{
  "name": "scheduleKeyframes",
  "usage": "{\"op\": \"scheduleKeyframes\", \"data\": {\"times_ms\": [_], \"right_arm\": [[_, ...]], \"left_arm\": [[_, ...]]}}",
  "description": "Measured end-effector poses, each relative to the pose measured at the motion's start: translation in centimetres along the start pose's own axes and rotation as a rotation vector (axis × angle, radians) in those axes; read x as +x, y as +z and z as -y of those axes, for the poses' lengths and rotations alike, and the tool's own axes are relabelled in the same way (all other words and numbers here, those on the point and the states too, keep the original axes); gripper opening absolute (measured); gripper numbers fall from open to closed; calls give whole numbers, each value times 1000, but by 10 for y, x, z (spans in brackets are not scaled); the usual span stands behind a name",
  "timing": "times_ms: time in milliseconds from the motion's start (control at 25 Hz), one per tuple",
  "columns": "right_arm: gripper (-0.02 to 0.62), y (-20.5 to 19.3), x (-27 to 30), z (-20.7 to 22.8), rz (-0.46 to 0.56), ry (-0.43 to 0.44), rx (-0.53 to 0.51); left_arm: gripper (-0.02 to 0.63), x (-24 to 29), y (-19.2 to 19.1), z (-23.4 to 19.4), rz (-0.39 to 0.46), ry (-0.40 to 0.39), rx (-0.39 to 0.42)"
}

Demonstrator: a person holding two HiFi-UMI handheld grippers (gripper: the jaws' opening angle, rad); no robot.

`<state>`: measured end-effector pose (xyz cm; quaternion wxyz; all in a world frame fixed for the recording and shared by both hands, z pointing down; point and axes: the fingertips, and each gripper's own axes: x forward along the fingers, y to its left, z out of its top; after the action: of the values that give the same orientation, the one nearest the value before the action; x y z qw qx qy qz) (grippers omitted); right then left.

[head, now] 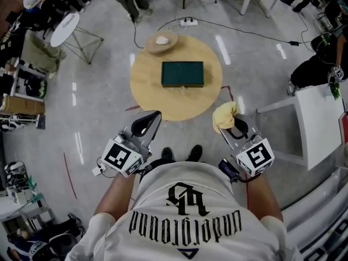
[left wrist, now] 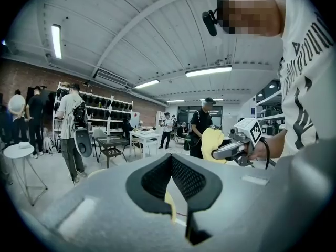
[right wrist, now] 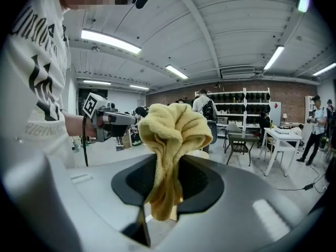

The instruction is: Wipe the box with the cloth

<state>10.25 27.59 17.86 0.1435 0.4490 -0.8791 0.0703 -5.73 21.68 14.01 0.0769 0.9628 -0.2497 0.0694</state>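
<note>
The dark green box (head: 182,74) lies mid-surface on the round wooden table (head: 142,94), with bare margin on every side. A wooden bowl (head: 161,42) sits at the far rim. Open grey floor (head: 109,129) surrounds the table.

Left gripper (head: 156,116): jaws together, empty. Right gripper (head: 230,125): jaws clamped on the yellow cloth (head: 224,115), just beside the table's near edge.

Only the head view shows the box. The gripper views show wall shelving (right wrist: 241,101) and bystanders (left wrist: 71,125).

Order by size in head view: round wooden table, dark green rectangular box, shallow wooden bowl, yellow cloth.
1. round wooden table
2. dark green rectangular box
3. shallow wooden bowl and yellow cloth: alike, cloth nearer camera.
</note>
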Motion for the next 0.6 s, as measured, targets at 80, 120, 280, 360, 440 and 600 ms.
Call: {"op": "scheduleKeyframes", "data": {"times_ms": [80, 120, 280, 360, 440, 600], "right_arm": [[109, 1, -4, -9, 8, -17, 0], [109, 2, -5, -14, 11, -27, 2], [109, 12, -6, -42, 21, -77, 5], [109, 17, -3, -58, 26, -105, 10], [109, 23, 1, -74, 31, -127, 19], [109, 30, 10, -111, 36, -157, 27]], "left_arm": [[6, -10, 0, 3, 7, -12, 6], [6, -15, 1, 4, 11, -19, 7], [6, -44, 6, 0, 25, -52, 19], [6, -62, 9, -6, 31, -69, 25], [6, -79, 11, -12, 35, -82, 33], [6, -114, 9, -19, 44, -115, 35]]}}
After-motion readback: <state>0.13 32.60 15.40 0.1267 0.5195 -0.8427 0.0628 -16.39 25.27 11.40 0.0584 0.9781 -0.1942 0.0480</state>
